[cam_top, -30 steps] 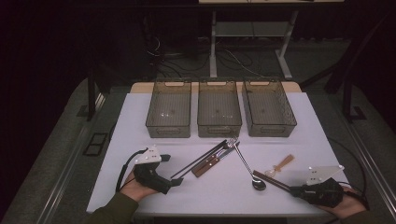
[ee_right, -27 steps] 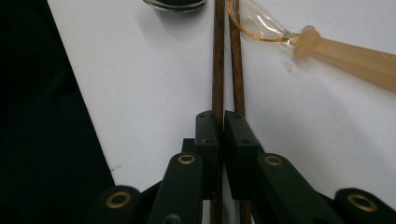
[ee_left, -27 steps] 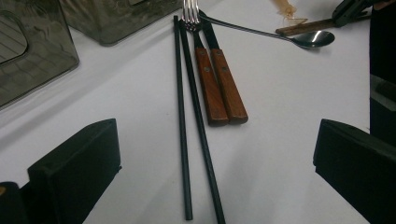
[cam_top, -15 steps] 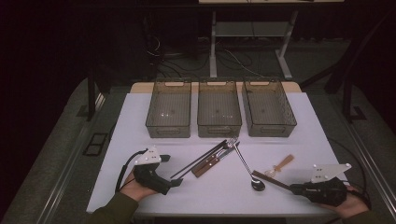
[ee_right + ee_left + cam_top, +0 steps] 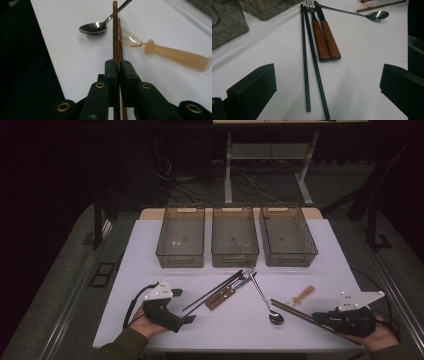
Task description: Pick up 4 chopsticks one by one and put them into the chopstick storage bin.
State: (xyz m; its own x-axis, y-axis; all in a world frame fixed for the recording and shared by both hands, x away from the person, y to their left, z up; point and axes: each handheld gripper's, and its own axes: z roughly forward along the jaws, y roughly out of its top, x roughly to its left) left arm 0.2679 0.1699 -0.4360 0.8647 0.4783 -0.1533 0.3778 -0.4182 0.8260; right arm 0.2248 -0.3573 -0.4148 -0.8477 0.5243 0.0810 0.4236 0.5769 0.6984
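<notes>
Chopsticks (image 5: 115, 37), the brown pair, sit clamped in our right gripper (image 5: 119, 65) at the tabletop's (image 5: 150, 250) near right edge. Left gripper (image 5: 327, 85) rests wide open, empty, before the black chopsticks (image 5: 305, 65). We should lift level, squeezing both sticks, clearing the spoon (image 5: 93, 28). Open room lies ahead toward the bins (image 5: 288, 236).

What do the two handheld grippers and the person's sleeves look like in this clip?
Both the left gripper and the right gripper are black, each topped by a pale three-cornered plate and trailing a dark cable. The jaws are blocky black pads; brass-coloured rivets show on the right one's links. The sleeves look dark olive.
</notes>
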